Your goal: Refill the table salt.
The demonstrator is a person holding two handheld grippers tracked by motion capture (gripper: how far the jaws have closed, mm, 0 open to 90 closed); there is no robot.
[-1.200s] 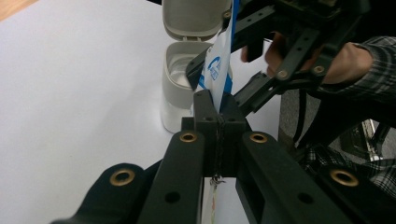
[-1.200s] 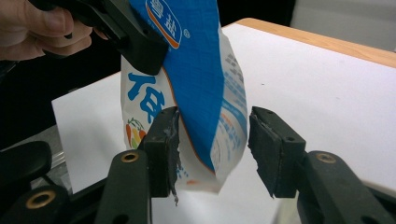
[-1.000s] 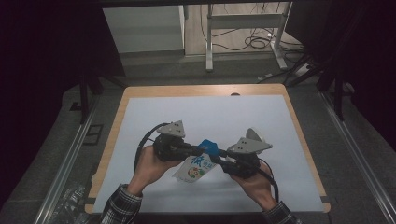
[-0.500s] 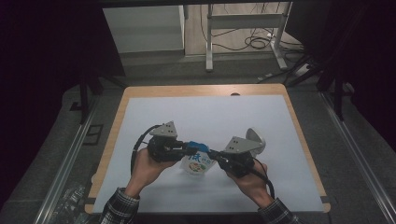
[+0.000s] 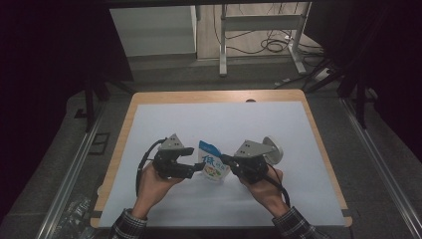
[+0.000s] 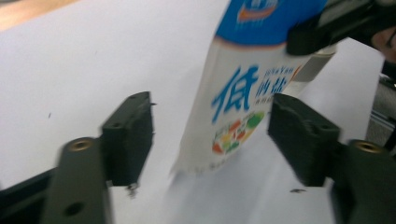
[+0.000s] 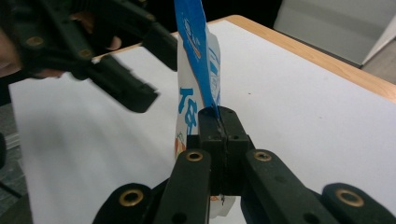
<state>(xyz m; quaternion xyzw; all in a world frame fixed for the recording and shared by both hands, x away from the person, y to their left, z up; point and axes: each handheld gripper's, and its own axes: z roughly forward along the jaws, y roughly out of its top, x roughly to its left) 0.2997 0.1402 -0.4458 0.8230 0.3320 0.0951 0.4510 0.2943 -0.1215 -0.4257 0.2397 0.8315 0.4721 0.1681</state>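
Pinching pouch [image 7: 198,56] edge: right gripper [image 7: 218,122]; left gripper [image 6: 210,135] just opened, straddling pouch untouched.

Wooden table [image 5: 124,149] under a white sheet [image 5: 278,129], white round object [image 5: 274,149] on it.

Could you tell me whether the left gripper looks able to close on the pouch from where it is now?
Probably yes. The left gripper has just been opening, its jaws standing either side of the pouch without pressing it. Nothing lies between, and the right gripper pinches the pouch's edge, holding it upright.
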